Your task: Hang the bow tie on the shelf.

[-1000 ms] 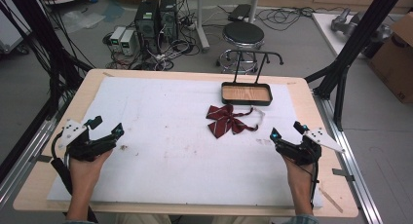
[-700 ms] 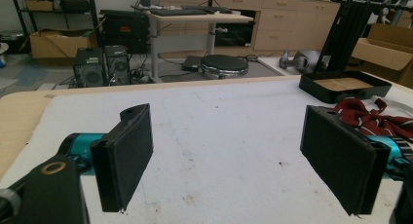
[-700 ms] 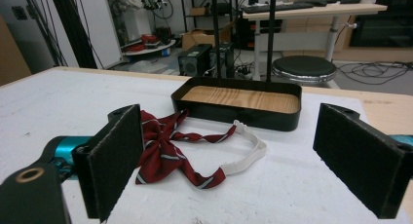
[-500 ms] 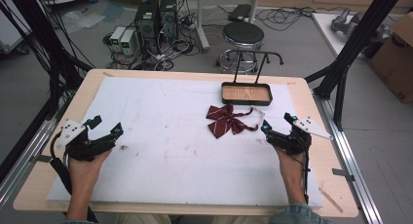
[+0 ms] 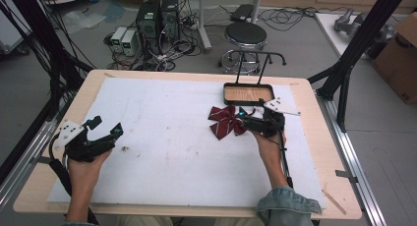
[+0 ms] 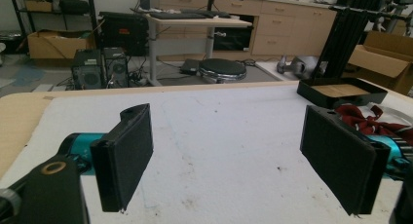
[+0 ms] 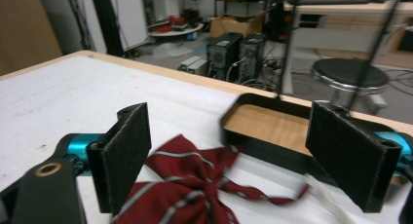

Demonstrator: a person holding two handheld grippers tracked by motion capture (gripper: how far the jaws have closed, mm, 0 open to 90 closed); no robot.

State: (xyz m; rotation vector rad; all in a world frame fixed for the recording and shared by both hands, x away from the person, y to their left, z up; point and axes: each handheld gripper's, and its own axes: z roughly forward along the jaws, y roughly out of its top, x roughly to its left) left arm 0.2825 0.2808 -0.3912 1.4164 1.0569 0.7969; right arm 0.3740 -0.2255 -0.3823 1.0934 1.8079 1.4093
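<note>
Fingers [image 7: 124,158] of the right gripper [image 5: 252,119] are spread wide apart, with nothing pinched between them; a dark red bow tie with pale stripes [image 7: 187,187] is seen lying between and just ahead of them in the right gripper view. In the high view, the bow tie [image 5: 225,121] is found on the white mat [image 5: 162,137], right of the table's middle, just in front of a black tray with a wooden floor [image 5: 248,94], and the right gripper is held at its right edge, touching it or nearly so. Which cannot be told. A thin strap of the bow tie is seen trailing toward the tray [image 7: 272,129] in the right gripper view. The left gripper [image 5: 104,130] is held by a hand [image 5: 83,159] low over the mat near the table's left edge, well apart from the bow tie. Its fingers [image 6: 124,158] are likewise spread wide, and only bare, lightly stained mat is seen between them.
</note>
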